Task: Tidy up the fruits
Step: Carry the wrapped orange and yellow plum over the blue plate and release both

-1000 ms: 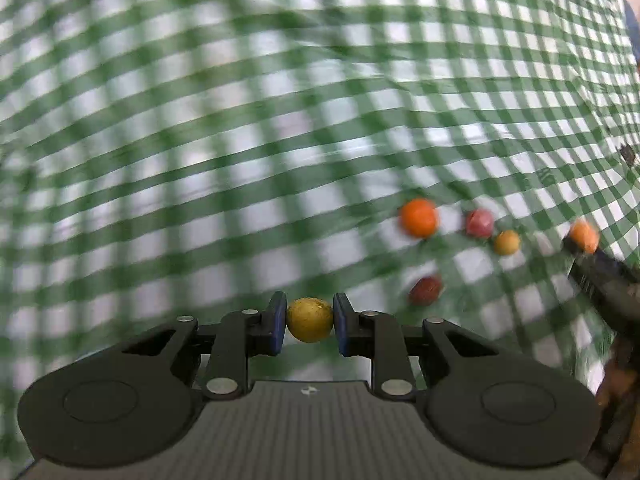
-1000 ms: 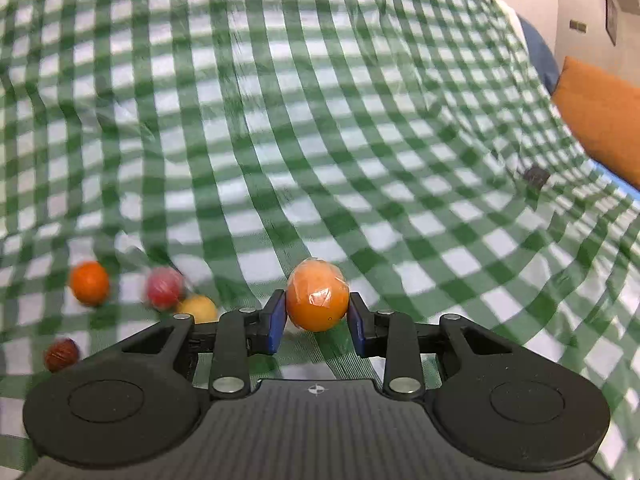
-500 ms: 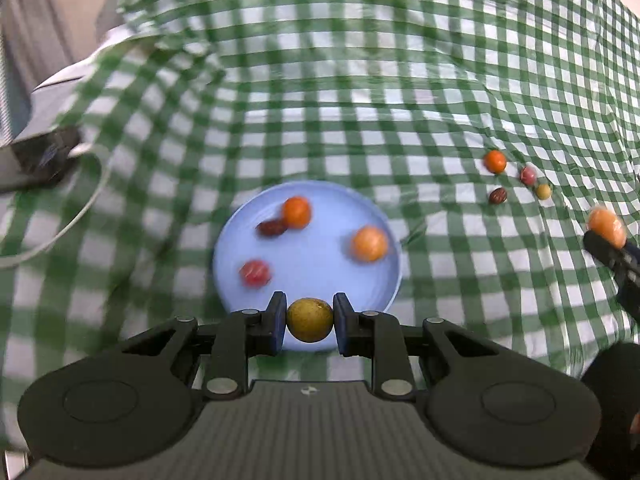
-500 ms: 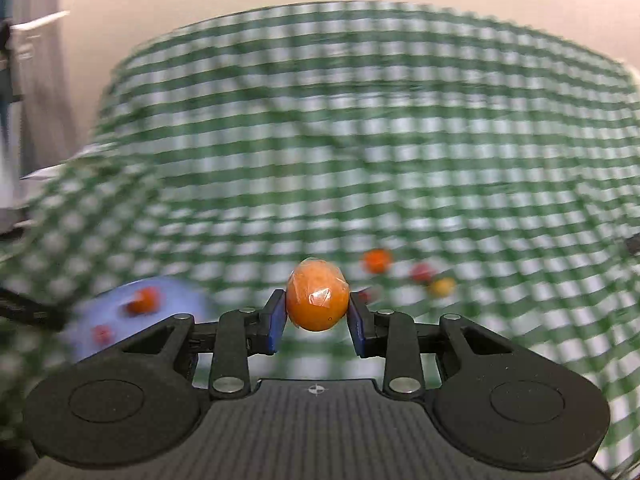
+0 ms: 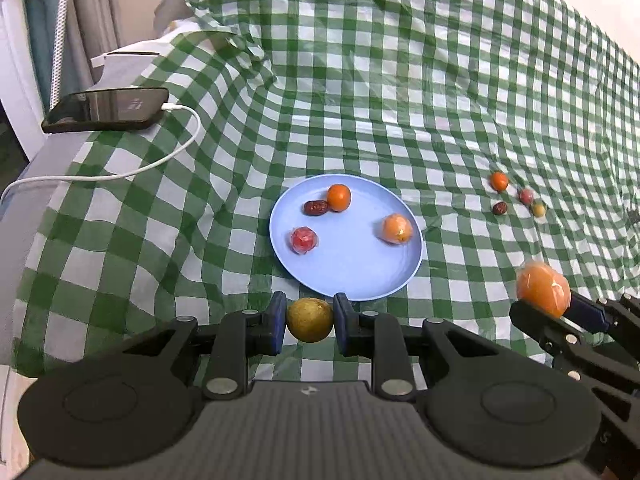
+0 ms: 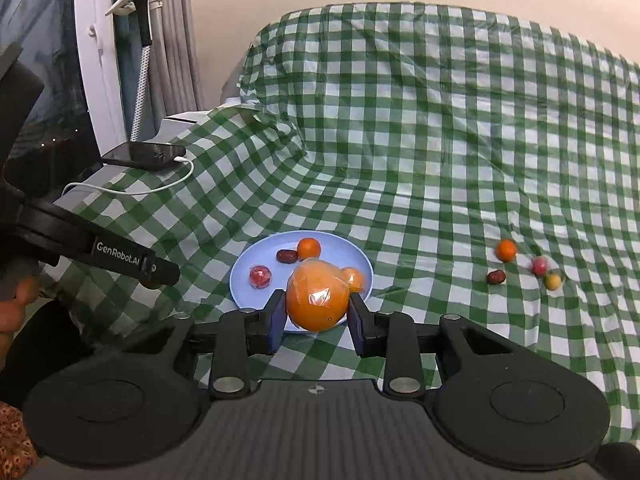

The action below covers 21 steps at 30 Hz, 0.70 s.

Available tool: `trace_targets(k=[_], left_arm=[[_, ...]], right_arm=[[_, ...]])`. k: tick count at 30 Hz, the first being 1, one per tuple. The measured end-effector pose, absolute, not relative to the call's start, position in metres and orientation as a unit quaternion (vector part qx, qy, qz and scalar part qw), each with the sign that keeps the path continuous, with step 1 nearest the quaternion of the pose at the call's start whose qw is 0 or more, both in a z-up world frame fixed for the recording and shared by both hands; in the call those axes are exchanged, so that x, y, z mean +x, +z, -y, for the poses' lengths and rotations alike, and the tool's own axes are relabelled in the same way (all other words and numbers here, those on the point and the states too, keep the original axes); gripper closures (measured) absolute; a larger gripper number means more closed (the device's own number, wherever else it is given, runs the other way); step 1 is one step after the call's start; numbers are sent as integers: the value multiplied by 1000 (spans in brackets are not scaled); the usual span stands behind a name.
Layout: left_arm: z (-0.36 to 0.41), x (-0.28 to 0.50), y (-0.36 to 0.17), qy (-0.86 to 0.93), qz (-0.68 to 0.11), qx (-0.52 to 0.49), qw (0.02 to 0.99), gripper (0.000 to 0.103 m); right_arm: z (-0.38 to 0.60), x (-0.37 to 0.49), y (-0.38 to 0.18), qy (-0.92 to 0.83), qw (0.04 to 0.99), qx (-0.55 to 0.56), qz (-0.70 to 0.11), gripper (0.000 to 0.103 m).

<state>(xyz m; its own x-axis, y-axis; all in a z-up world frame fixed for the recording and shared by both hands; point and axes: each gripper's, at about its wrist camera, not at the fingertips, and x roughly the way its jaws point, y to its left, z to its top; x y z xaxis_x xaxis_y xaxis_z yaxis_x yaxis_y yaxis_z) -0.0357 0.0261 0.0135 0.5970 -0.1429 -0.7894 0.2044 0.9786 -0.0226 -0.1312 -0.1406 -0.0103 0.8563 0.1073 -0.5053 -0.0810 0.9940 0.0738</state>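
Observation:
My left gripper [image 5: 310,322] is shut on a small yellow-green fruit [image 5: 310,319], held just in front of the near rim of a light blue plate [image 5: 352,276]. On the plate lie a small orange [image 5: 339,197], a dark red date [image 5: 316,208], a wrapped red fruit [image 5: 303,240] and a wrapped orange [image 5: 396,229]. My right gripper [image 6: 317,314] is shut on a large wrapped orange [image 6: 316,296], also seen in the left wrist view as the large wrapped orange [image 5: 543,288] at the right. It hangs before the plate [image 6: 244,276].
Several small fruits lie loose on the green checked cloth to the right: an orange one [image 6: 506,249], a dark date [image 6: 496,277], a red one [image 6: 539,266], a yellow one [image 6: 553,281]. A black phone [image 5: 106,109] with a white cable [image 5: 120,174] lies at the left edge.
Both grippers have swung left with their fruits, away from the loose fruits. The blue plate has come into view in front of both.

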Motion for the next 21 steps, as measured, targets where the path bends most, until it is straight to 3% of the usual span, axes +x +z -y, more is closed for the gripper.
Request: trace_targets(k=[21], left_arm=[[-30, -29, 13, -91, -430, 14, 898, 76]], right_arm=[[140, -131, -12, 42, 961, 17, -274, 69]])
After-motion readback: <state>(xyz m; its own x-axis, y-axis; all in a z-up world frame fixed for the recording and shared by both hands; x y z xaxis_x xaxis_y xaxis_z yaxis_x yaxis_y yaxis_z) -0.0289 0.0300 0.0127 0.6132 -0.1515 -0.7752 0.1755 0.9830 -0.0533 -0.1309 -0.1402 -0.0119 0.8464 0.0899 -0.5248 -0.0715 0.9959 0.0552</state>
